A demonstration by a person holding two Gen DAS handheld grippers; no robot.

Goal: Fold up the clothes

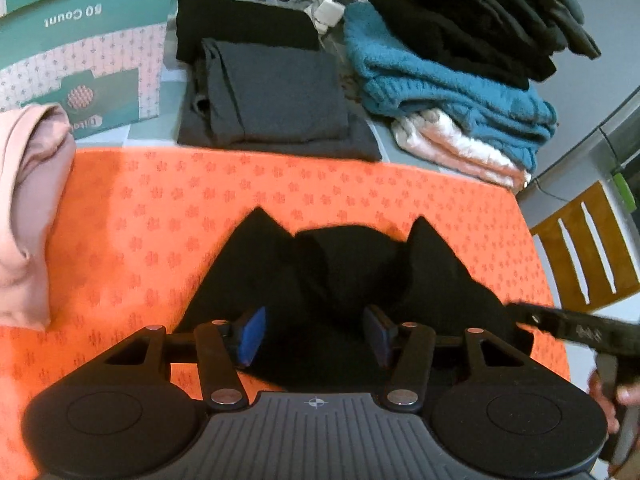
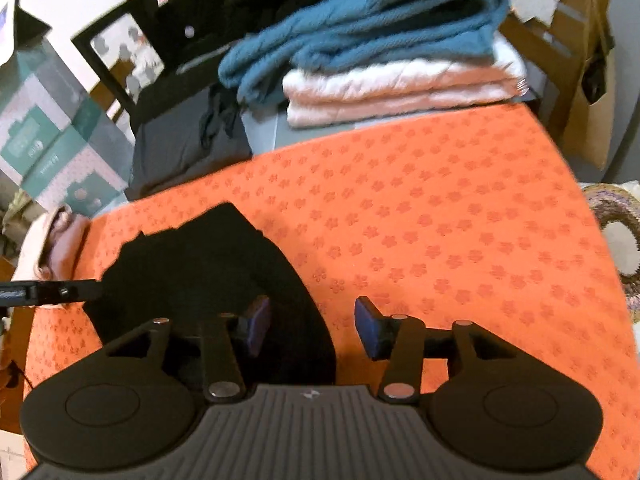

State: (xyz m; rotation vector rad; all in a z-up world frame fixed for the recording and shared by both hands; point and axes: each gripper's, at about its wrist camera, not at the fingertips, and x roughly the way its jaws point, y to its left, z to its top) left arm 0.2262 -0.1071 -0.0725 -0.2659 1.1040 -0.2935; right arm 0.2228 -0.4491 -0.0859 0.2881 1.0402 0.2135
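Left wrist view: the left gripper (image 1: 316, 336) hangs released, its blue pads (image 1: 253, 335) spread wide, directly above a black garment (image 1: 340, 280) bunched on the orange mat (image 1: 168, 216) that covers the worktop. Two fabric corners peak up ahead of the gripper. The right gripper (image 1: 520, 316) comes in from the right edge, its tip touching the garment's right side; whether it is pinching cloth cannot be told from here. The likely risk is that black cloth against black fingers hides the edges, so a pinch may catch several layers or miss, and the fold would come out skewed. Beyond the mat lie a folded grey garment (image 1: 276, 96), a stack with a teal knit (image 1: 440, 80) to the far right, a pink garment (image 1: 32, 208) to the left, and teal boxes (image 1: 84, 28) at the far left.

Right wrist view: the right gripper (image 2: 312, 324) is released, its left pad over the garment (image 2: 208, 272), its right pad over bare mat (image 2: 440, 220). Closing here might drag the mat's surface rather than cloth. The left gripper (image 2: 60, 292) reaches in from the left. Farther ahead sits the teal and white stack (image 2: 380, 60); a brown paper bag (image 2: 580, 80) stands to the far right.
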